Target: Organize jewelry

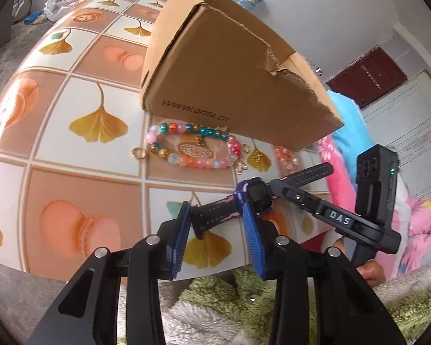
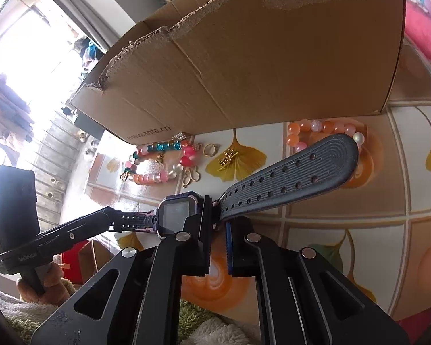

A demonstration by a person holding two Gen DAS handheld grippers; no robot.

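A dark smartwatch with a square screen and perforated rubber strap [image 2: 175, 215] hung above the tiled-pattern tabletop [image 1: 71, 189], pinched by the right gripper [image 2: 217, 224] where the long strap meets the case. The left gripper [image 1: 217, 221] sat around the short strap half, its blue pads [image 1: 251, 230] partly spread, the right one against the watch case; whether they pressed on the strap could not be told. Beyond lay a loop of pink, teal and orange glass beads [image 1: 186, 146], a small gold ring [image 1: 140, 153] and an orange bead bracelet [image 2: 324, 128], all just beside a torn brown cardboard box [image 1: 230, 72].
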